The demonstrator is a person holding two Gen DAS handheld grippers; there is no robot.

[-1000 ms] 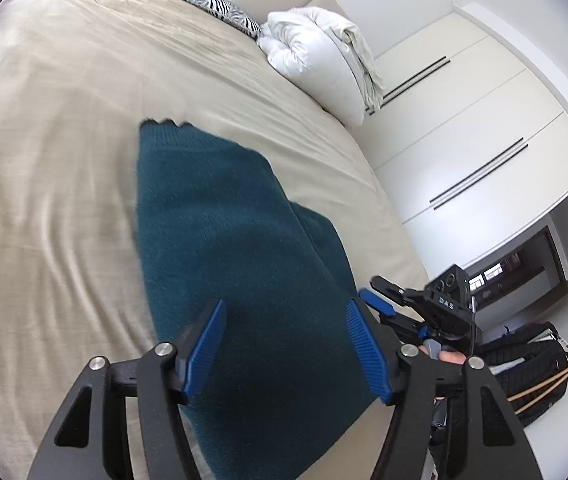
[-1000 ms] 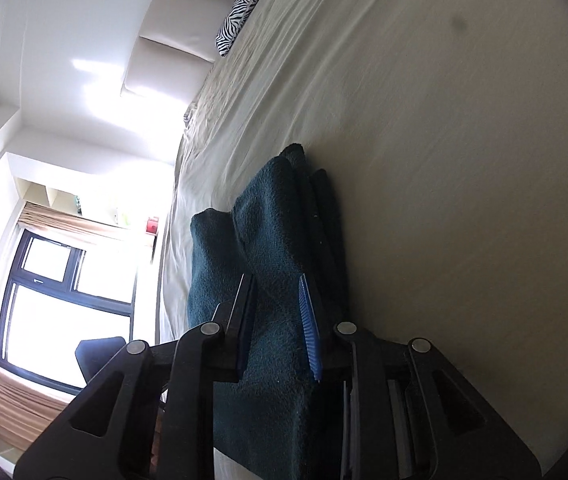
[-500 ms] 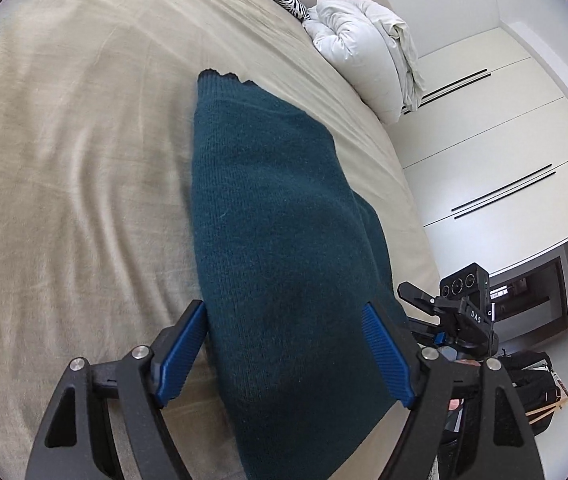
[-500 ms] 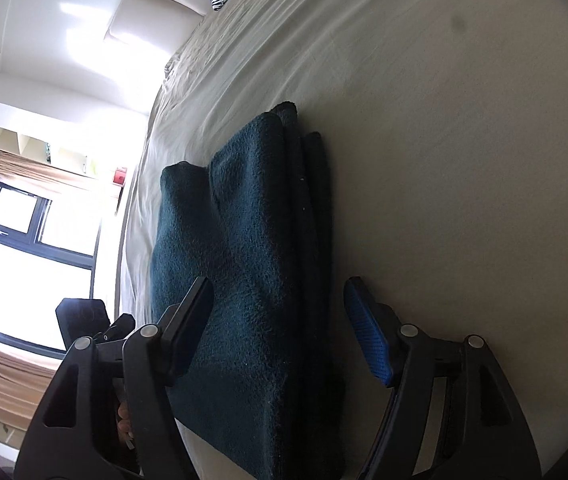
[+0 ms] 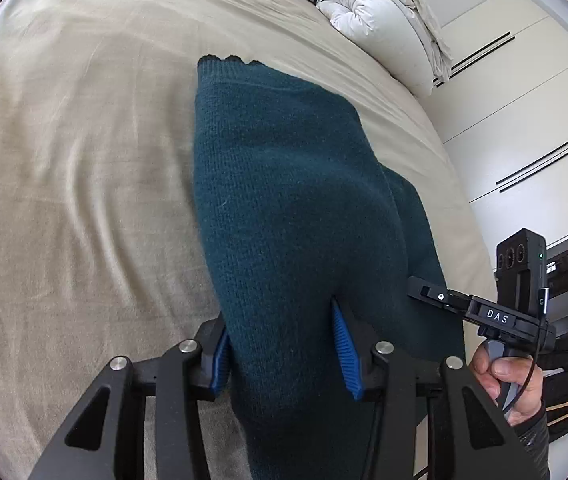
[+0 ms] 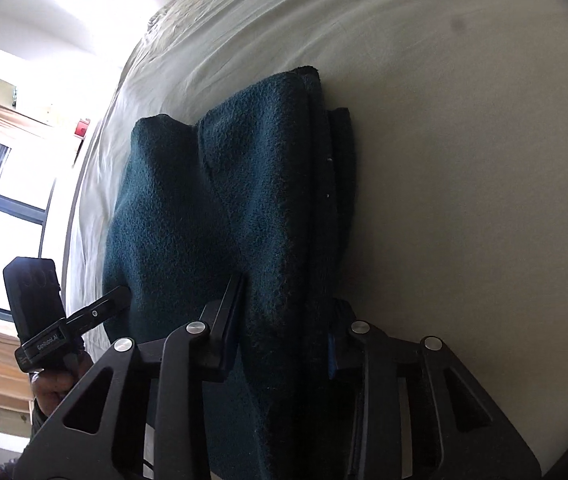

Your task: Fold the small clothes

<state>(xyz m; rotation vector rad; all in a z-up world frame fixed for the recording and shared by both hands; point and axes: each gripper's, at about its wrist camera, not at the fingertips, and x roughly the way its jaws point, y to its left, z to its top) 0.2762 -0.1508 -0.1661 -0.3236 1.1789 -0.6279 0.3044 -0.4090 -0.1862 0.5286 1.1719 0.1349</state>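
— Where's the sweater [image 5: 300, 216]?
— Folded long on the beige bed [image 5: 76, 168], fuzzy teal knit, ribbed hem at 12 o'clock.
— And the fingers?
— The left gripper [image 5: 284, 356] and right gripper [image 6: 284, 336] both pinch its near end; smooth sheet lies open at 9 o'clock.

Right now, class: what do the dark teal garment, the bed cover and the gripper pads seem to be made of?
Teal garment: knitted, probably wool or acrylic; matte, fuzzy, with a ribbed hem.
Bed cover: beige woven cloth, perhaps cotton; matte, softly creased.
Left gripper pads: blue, ridged, likely rubber or plastic. The right gripper also clamps the garment.
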